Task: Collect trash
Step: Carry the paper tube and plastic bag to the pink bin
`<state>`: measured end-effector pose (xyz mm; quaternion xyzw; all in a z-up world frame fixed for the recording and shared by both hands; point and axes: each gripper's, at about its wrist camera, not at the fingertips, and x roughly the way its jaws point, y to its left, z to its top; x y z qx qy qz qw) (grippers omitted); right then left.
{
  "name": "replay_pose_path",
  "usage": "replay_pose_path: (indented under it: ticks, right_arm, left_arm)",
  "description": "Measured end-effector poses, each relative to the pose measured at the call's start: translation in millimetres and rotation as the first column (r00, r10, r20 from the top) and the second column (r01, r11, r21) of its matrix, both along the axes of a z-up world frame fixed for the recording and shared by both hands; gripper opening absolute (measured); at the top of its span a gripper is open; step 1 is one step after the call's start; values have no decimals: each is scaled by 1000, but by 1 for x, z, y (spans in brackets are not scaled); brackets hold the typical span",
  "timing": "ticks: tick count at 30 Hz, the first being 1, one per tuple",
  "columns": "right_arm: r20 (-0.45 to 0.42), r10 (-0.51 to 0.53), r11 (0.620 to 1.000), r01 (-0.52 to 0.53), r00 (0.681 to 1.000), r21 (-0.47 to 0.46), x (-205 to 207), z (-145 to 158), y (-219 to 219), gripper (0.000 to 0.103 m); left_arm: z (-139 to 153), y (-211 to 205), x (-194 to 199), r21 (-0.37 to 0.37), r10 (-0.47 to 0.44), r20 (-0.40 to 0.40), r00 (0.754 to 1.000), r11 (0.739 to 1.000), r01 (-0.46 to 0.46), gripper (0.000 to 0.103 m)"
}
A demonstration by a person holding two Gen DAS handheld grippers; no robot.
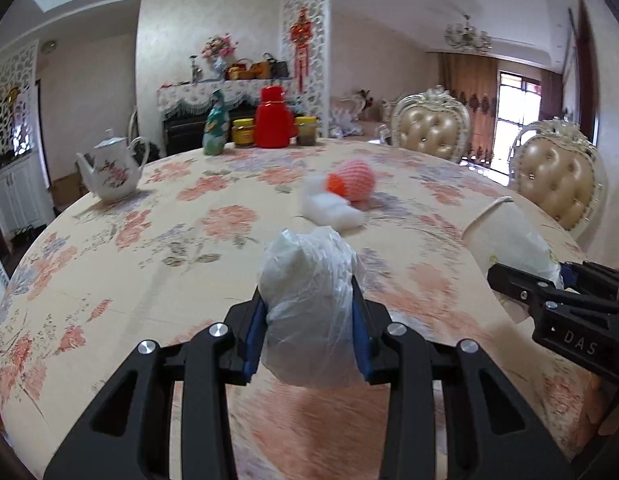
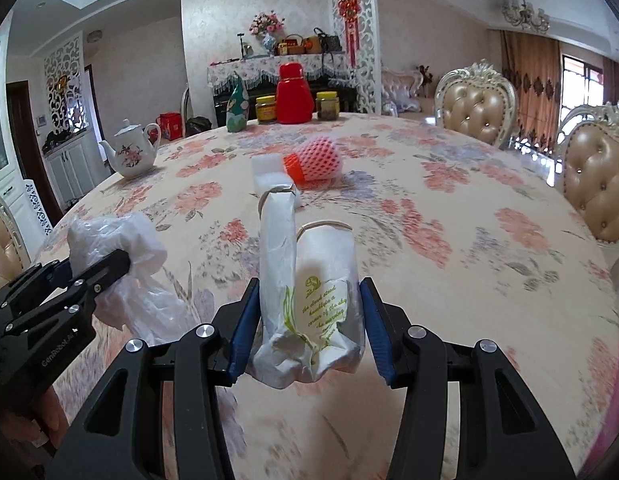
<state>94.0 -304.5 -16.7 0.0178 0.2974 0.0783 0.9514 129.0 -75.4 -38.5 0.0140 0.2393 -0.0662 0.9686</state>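
Left wrist view: the left gripper (image 1: 309, 316) is clamped on a crumpled clear plastic bag (image 1: 309, 300), held above the near part of a round table w/ floral tablecloth (image 1: 149, 240). The bag stands roughly upright betw. the blue pads, its lower end hanging below them. At the right edge the right gripper (image 1: 549, 292) holds a crushed paper cup (image 1: 505, 236), rim toward the far left; its base is hidden behind the black fingers. Mid-table lie white foam pieces (image 1: 329, 206) touching a pink foam fruit net (image 1: 355, 180), both blurred. Far side: white teapot (image 1: 111, 172) at left, red thermos (image 1: 274, 118) betw. two jars.

Right wrist view: the right gripper (image 2: 309, 320) grips two squashed paper cups (image 2: 305, 292) side by side, long axes running away from the camera, rims at the far end, green print on the right one. Their crumpled bases sag below the pads. At left the left gripper (image 2: 109, 268) pinches the plastic bag (image 2: 121, 248), partly covered by its fingers. Foam pieces (image 2: 271, 174) sit partly hidden behind the cups, the fruit net (image 2: 317, 160) just right of them.
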Motion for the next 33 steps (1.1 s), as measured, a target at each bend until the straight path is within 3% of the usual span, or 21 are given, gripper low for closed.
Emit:
replay_pose_path:
  ticks: [11, 18, 23, 33]
  right_arm:
    - [79, -94, 995, 97, 992, -26, -64, 10, -50, 48]
    - [111, -240, 970, 241, 964, 0, -103, 16, -105, 48]
    - [131, -344, 938, 347, 930, 1, -131, 19, -147, 48]
    - [139, -580, 810, 586, 803, -3, -190, 15, -238, 48]
  left_arm:
    - [10, -57, -40, -8, -164, 77, 984, 986, 165, 36]
    - [15, -106, -58, 0, -309, 101, 946, 951, 310, 36]
    - [23, -151, -73, -3, -433, 125, 893, 900, 437, 36]
    - [34, -243, -95, 6, -634, 152, 758, 768, 641, 36]
